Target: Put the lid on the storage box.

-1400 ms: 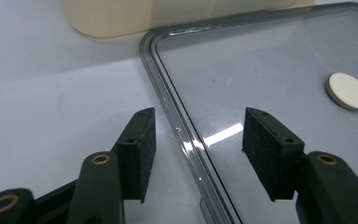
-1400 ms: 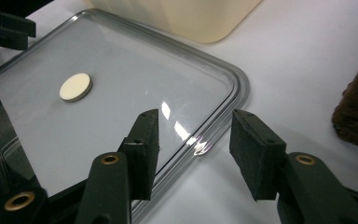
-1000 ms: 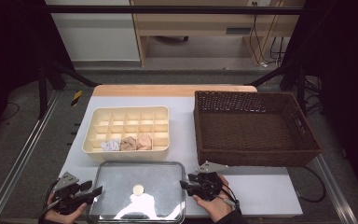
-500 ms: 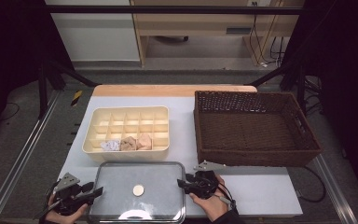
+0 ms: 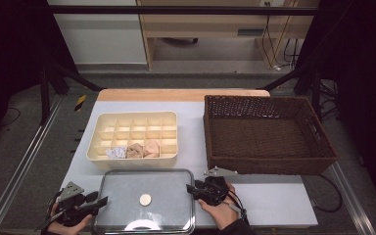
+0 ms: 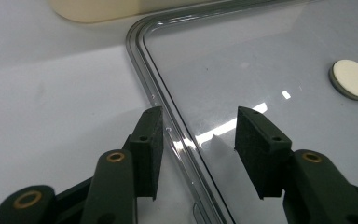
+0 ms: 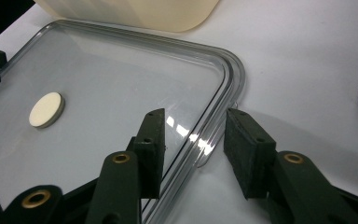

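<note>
A clear rectangular lid [image 5: 169, 188] with a round cream knob [image 5: 145, 199] lies flat on the white table, near its front edge. My left gripper [image 5: 99, 199] is at the lid's left edge. In the left gripper view its jaws [image 6: 198, 116] straddle the lid's rim [image 6: 144, 51] with gaps on both sides. My right gripper [image 5: 190, 189] is at the right edge, and its jaws [image 7: 193, 119] likewise straddle the rim [image 7: 230, 70] without pressing on it. Both pairs of jaws have just been closing and stand open around the rim.
Behind the lid sits a cream divided box [image 5: 134, 114] with three crumpled cloth pieces [image 5: 135, 150] in its front row. A dark wicker basket [image 5: 269, 165] stands at the right, close behind my right gripper. The table's front edge is just below both hands.
The large bright glare on the lid's front part has shrunk to a thin streak. Both grippers stay at the lid's two sides, the right one a little further left.
</note>
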A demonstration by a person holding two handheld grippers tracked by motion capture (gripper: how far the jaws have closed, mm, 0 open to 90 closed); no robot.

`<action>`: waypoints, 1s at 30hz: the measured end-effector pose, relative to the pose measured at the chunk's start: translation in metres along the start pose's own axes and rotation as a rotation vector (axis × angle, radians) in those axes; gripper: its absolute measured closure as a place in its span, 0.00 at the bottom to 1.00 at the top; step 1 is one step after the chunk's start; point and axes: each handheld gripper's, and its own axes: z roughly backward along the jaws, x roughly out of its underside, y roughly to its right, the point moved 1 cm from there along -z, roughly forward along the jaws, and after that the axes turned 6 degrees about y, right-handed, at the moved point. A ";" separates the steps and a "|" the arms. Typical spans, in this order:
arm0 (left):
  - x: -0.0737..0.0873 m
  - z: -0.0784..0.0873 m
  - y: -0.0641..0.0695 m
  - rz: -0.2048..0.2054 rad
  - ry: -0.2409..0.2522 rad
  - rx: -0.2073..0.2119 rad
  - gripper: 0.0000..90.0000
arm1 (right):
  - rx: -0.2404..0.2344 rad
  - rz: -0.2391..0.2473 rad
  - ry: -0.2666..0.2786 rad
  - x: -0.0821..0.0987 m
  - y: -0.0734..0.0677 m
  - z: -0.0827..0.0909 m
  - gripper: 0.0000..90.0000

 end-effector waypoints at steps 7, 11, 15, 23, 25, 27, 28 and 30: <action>0.000 0.001 0.000 0.009 -0.004 -0.001 0.58 | 0.006 -0.009 -0.003 0.002 -0.002 0.002 0.67; 0.000 0.001 0.000 0.011 -0.006 -0.003 0.58 | -0.004 -0.055 0.010 0.002 0.000 0.001 0.66; 0.000 0.001 0.000 0.008 -0.004 -0.004 0.58 | -0.005 -0.059 0.018 0.003 0.000 0.002 0.67; 0.000 0.001 0.000 0.007 -0.005 -0.006 0.58 | -0.021 -0.100 0.020 0.005 0.001 0.004 0.67; 0.000 0.001 0.000 0.007 -0.005 -0.007 0.58 | -0.032 -0.126 0.030 0.005 0.002 0.004 0.67; 0.000 0.001 0.000 0.010 -0.005 -0.006 0.58 | -0.034 -0.127 0.037 0.005 0.003 0.004 0.69; 0.000 0.001 0.000 0.010 -0.006 -0.005 0.58 | -0.036 -0.132 0.043 0.005 0.003 0.005 0.70; 0.000 0.001 0.000 0.012 -0.006 -0.005 0.58 | -0.049 -0.152 0.056 0.003 0.005 0.007 0.71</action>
